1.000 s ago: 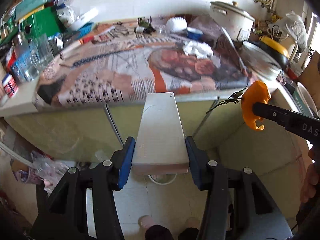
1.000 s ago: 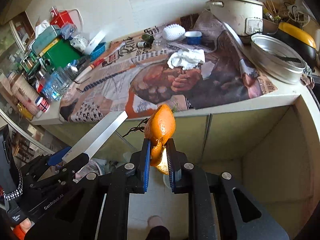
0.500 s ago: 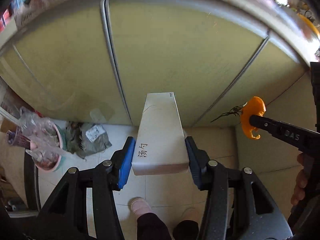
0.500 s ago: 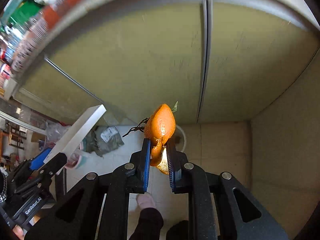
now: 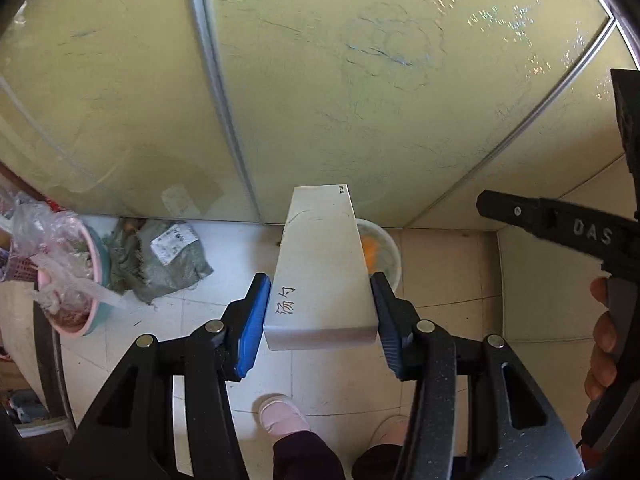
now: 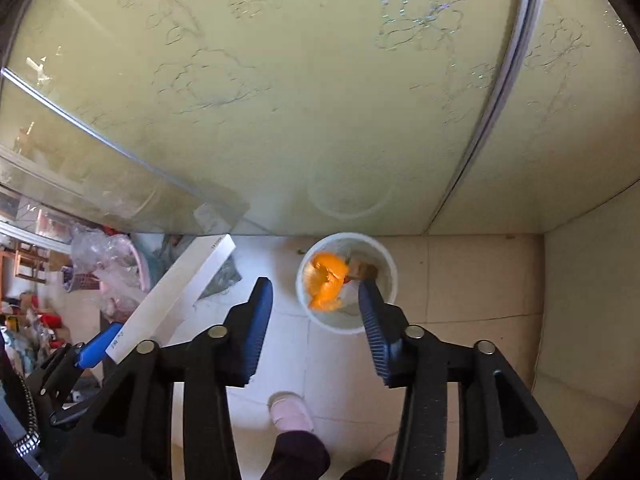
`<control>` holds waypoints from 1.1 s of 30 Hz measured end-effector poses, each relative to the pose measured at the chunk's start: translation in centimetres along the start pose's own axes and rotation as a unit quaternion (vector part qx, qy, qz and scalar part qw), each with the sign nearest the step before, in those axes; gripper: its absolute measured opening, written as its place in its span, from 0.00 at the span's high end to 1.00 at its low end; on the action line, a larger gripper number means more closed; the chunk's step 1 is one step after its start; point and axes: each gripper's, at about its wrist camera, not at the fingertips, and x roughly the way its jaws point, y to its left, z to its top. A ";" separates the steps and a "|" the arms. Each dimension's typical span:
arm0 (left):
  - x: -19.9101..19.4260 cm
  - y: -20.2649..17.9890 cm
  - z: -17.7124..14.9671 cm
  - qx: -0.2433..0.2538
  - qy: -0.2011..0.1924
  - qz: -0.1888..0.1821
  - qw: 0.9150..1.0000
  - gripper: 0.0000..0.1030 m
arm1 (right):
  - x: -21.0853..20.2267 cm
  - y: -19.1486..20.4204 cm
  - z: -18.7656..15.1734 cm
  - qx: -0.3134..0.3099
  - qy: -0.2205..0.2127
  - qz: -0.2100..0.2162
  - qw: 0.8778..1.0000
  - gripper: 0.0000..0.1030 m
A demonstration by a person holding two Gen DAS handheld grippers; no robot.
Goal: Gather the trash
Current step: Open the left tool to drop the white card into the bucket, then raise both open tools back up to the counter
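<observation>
Orange peel [image 6: 327,282], bright and curled, lies in the white bin [image 6: 384,256] on the floor by the cupboard door. Right gripper [image 6: 316,320] jaws are opening, nothing btwn them. Left gripper [image 5: 320,312] pinches a long white box [image 5: 320,264]. Bare floor around the bin.

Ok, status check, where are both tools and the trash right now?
Right tool opening, nothing between its pads. Orange peel in white bucket. Left tool gripping long white box above the bucket. Nothing in the way.
</observation>
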 end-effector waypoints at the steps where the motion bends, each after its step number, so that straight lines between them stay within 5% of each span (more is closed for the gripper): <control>1: 0.4 -0.5 0.2 0.004 0.001 -0.004 1.000 0.52 | 0.0 -0.5 0.1 0.001 0.002 -0.003 1.000 0.58; 5: 2.0 -2.4 1.3 0.023 0.013 -0.026 0.999 0.51 | -0.3 -2.1 0.4 0.005 0.008 -0.015 1.000 0.58; 9: 3.5 -4.0 2.1 0.040 0.023 -0.009 0.999 0.33 | -0.9 -3.4 0.7 0.011 0.005 -0.020 1.000 0.58; 17: 0.8 -5.1 3.2 0.030 0.026 -0.020 0.999 0.33 | -3.7 -4.0 1.2 0.023 -0.011 -0.016 1.000 0.58; 24: -6.7 -5.8 5.1 0.035 0.001 -0.010 0.999 0.33 | -10.1 -2.5 2.1 0.018 -0.031 -0.015 0.999 0.58; 33: -21.8 -4.8 9.5 0.032 -0.081 -0.024 0.996 0.33 | -22.1 2.4 4.1 0.006 -0.098 -0.023 0.995 0.58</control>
